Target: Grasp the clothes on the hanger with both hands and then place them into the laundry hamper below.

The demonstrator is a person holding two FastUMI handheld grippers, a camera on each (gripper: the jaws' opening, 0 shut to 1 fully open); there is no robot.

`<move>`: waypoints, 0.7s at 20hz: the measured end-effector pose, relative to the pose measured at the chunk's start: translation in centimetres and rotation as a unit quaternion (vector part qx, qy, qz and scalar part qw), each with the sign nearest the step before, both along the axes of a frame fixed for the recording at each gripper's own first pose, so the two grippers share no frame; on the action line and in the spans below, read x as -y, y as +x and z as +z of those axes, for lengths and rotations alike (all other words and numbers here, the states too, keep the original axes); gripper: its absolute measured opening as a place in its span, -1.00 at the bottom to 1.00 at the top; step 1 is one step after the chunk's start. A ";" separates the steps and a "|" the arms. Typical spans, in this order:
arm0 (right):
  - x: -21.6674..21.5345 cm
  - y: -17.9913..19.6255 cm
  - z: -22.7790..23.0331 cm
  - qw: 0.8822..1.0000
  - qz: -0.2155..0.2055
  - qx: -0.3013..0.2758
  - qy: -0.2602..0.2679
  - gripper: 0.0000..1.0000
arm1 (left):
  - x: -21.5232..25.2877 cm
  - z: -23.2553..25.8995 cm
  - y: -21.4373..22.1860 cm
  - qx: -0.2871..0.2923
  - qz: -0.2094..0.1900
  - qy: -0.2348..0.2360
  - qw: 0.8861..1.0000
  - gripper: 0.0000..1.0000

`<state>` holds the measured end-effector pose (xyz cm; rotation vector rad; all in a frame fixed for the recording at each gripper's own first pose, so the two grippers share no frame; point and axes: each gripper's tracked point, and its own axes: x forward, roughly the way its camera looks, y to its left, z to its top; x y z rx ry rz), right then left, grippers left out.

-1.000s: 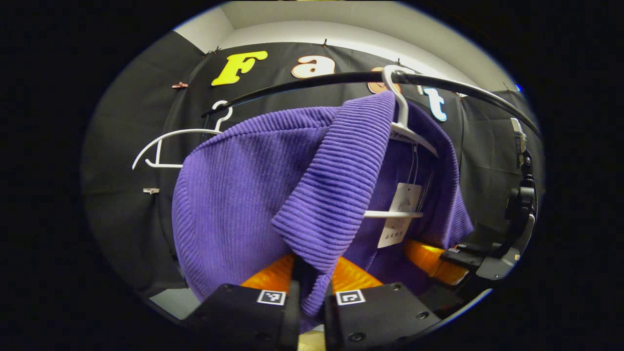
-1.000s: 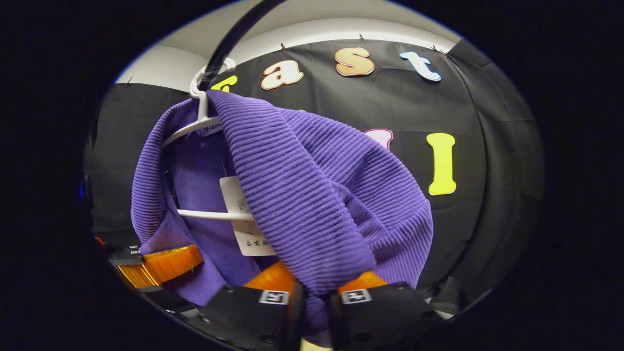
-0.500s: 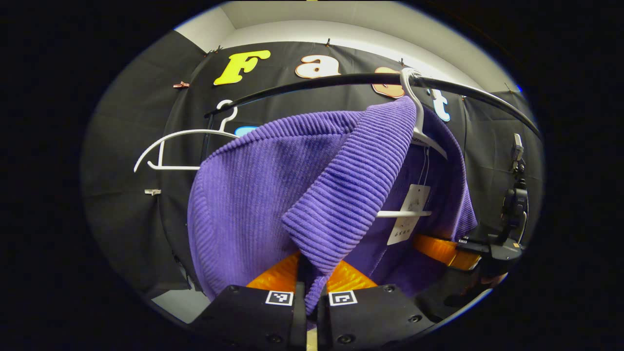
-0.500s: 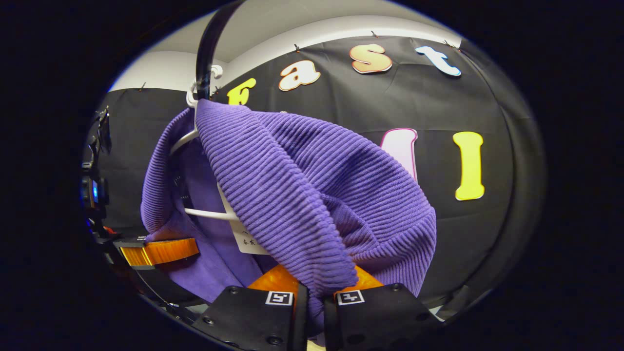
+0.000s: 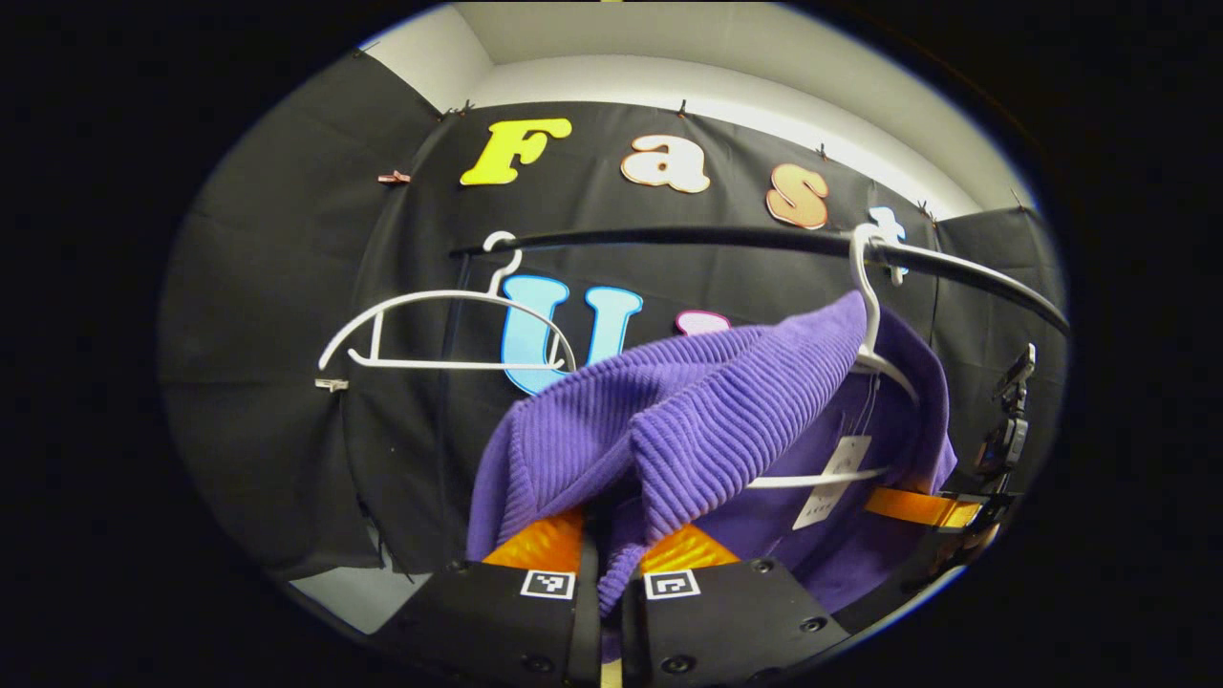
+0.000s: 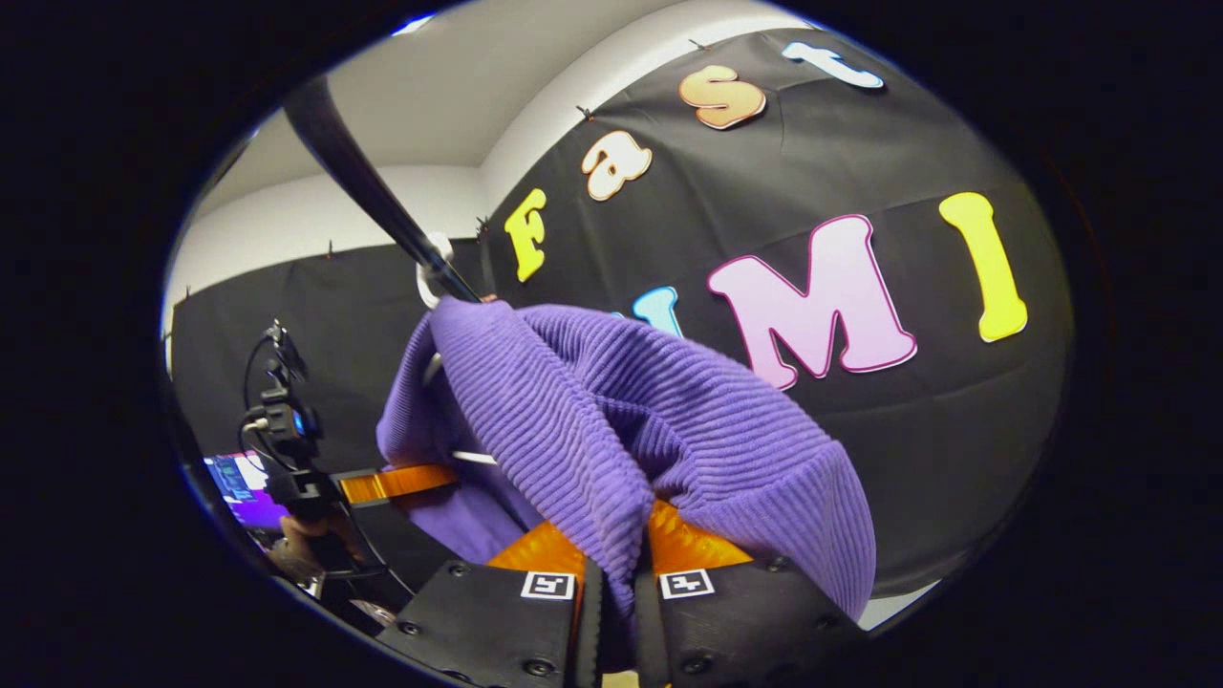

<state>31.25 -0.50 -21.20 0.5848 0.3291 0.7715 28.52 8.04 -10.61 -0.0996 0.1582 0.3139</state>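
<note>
Left gripper (image 5: 611, 564): still clamped on purple sweater (image 5: 707, 411) collar.
Right gripper (image 6: 616, 573): still clamped on it.
Sweater: pulled lower than 1 s ago, part-draped on white hanger (image 5: 865, 287).
Rail (image 5: 669, 237): higher in view.

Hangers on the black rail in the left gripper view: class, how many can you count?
2: an empty white hanger hooked at the rail's left end, and a second hanger under the purple sweater further right.

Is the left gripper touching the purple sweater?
Touching: in the left gripper view, the left gripper pinches a fold of the purple sweater between both orange fingers.
</note>
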 end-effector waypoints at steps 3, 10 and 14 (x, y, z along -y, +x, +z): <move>0.8 -0.1 2.1 0.999 0.007 0.006 0.044 -0.72 | -0.6 2.4 -1.1 0.019 0.009 0.015 1.000 -0.76; 2.3 1.6 7.7 0.980 0.006 0.002 0.198 -0.65 | -5.1 7.2 -3.4 0.064 0.062 0.048 0.995 -0.76; 2.2 2.8 9.7 0.962 0.011 -0.012 0.272 -0.65 | -6.2 9.0 -3.3 0.078 0.058 0.073 0.993 -0.76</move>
